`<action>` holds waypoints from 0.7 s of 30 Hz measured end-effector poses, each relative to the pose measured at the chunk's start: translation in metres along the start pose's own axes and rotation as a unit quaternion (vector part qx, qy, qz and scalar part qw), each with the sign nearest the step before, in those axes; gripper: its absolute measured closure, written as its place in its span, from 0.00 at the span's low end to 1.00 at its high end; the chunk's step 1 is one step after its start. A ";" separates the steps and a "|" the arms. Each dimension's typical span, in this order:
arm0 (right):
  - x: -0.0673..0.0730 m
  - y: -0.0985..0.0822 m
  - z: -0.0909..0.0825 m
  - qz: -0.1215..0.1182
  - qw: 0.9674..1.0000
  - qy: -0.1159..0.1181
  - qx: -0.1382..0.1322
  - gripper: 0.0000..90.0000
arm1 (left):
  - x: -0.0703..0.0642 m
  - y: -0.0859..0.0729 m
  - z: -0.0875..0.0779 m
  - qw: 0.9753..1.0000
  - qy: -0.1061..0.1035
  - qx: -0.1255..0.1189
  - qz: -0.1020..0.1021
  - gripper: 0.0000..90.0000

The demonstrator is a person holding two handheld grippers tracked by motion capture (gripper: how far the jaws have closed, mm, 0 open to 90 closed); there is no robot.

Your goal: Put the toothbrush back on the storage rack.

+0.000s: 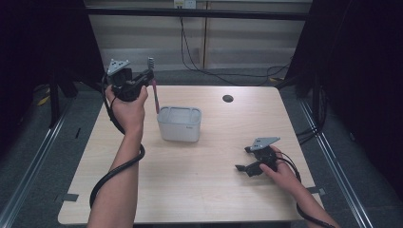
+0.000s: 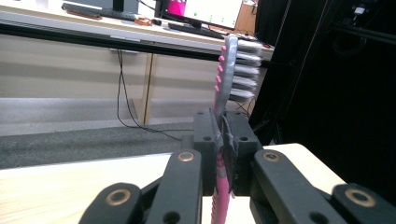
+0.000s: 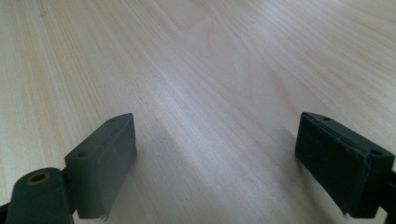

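Observation:
A pink and grey toothbrush (image 1: pixel 153 88) stands upright in my left gripper (image 1: pixel 146 78), bristle head on top, above the table's far left and just left of a white plastic bin (image 1: pixel 179 124). In the left gripper view the jaws are shut on the toothbrush (image 2: pixel 226 79) at its neck, at my left gripper (image 2: pixel 223 144); the pink handle hangs below. My right gripper (image 1: pixel 244 159) rests low over the table's front right, open, nothing between its fingers. The right gripper view shows my right gripper (image 3: pixel 243 163) with its jaws wide apart over bare wood.
The light wooden table (image 1: pixel 204 190) has a round cable hole (image 1: pixel 227 98) near the far edge. Black curtains flank both sides. Cables trail on the floor beyond the table, and a desk with monitors (image 2: pixel 205 11) stands at the back.

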State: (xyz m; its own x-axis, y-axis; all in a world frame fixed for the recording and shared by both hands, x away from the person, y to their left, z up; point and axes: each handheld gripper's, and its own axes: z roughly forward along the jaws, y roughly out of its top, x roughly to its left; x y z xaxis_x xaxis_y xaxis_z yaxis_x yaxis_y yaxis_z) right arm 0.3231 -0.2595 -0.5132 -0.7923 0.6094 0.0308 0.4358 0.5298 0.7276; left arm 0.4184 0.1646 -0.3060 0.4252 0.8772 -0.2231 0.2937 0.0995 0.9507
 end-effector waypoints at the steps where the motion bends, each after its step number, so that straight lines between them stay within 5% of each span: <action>1: 0.000 0.000 0.000 -0.001 1.000 0.000 0.000 0.14 | 0.000 0.000 0.001 1.000 -0.002 0.001 -0.001 0.94; 21: 0.000 0.000 0.000 0.001 1.000 0.000 0.000 0.14 | 0.001 -0.017 0.010 1.000 0.003 0.003 -0.005 0.94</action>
State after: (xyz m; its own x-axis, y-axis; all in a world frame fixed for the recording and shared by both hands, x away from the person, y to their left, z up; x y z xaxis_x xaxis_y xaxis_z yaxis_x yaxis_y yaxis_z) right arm 0.3230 -0.2594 -0.5132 -0.7915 0.6104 0.0313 0.4366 0.5288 0.7278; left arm 0.4225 0.1588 -0.3246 0.4177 0.8786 -0.2317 0.3036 0.1054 0.9469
